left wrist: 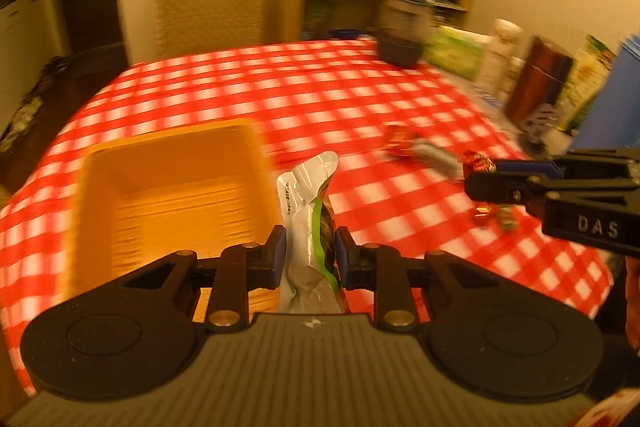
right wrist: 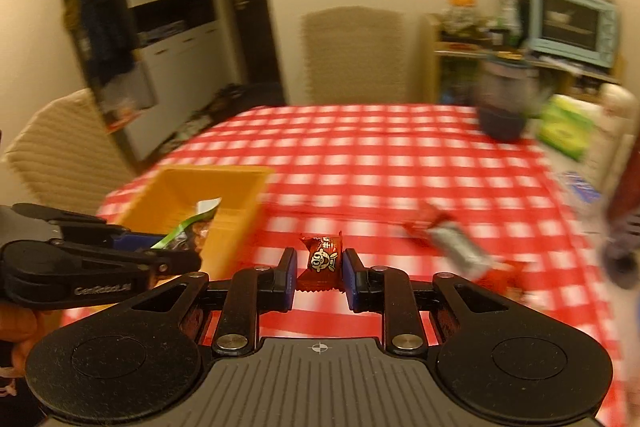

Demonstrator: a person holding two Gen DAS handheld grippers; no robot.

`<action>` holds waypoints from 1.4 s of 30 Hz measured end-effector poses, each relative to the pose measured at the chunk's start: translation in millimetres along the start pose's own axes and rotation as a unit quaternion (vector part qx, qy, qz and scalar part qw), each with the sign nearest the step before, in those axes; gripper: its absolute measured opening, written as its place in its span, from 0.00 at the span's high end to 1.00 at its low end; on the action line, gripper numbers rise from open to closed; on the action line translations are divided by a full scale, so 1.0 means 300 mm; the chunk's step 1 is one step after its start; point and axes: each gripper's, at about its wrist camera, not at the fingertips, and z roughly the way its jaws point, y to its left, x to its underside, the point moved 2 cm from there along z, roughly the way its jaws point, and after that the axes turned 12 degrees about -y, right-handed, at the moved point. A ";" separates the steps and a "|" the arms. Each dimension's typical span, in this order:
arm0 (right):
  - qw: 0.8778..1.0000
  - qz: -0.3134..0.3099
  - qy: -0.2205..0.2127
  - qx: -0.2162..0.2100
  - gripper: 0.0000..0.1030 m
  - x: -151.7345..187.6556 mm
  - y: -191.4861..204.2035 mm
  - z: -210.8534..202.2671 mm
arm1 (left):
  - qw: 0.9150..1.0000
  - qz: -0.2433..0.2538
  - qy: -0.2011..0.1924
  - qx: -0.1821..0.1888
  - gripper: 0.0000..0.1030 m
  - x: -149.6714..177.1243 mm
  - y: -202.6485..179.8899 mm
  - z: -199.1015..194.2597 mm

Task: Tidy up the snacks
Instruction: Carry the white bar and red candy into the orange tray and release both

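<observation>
Above the red-checked tablecloth (left wrist: 320, 87), the left gripper (left wrist: 310, 251) clamped a silver-green snack packet (left wrist: 310, 211) beside the yellow tray (left wrist: 168, 187); the right gripper (right wrist: 319, 267) pinched a small red candy (right wrist: 322, 259). Other wrapped snacks (right wrist: 448, 239) lay blurred on the cloth.

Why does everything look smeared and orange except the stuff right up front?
Left wrist view: tablecloth and yellow tray streaked by motion blur, snack packet sharp. Right wrist view: red candy crisp, background blurred. Both: warm indoor light, fisheye bending.
</observation>
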 end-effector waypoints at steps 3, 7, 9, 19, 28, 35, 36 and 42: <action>0.999 0.000 0.011 -0.030 0.76 0.010 0.111 0.070 | 1.000 -0.008 0.005 -0.030 0.78 0.012 0.113 -0.031; 0.998 0.006 0.025 -0.054 0.76 0.033 0.219 0.158 | 0.999 -0.010 0.011 -0.051 0.78 0.037 0.223 -0.045; 0.997 0.007 0.032 -0.063 0.76 0.048 0.248 0.196 | 0.998 -0.016 0.015 -0.055 0.78 0.051 0.264 -0.043; 0.996 0.000 0.061 -0.064 0.76 0.104 0.314 0.325 | 0.997 -0.044 0.025 -0.056 0.77 0.109 0.359 0.001; 0.996 0.000 0.068 -0.062 0.76 0.119 0.325 0.346 | 0.996 -0.049 0.003 -0.073 0.70 0.090 0.384 -0.042; 0.995 0.014 0.057 -0.077 0.76 0.106 0.340 0.343 | 0.994 -0.059 -0.015 -0.087 0.69 0.081 0.412 -0.111; 0.995 0.016 0.053 -0.083 0.75 0.103 0.343 0.341 | 0.994 -0.057 -0.015 -0.090 0.68 0.081 0.412 -0.120; 0.997 0.027 0.034 -0.065 0.51 0.085 0.322 0.286 | 0.993 -0.059 -0.022 -0.100 0.60 0.086 0.397 -0.172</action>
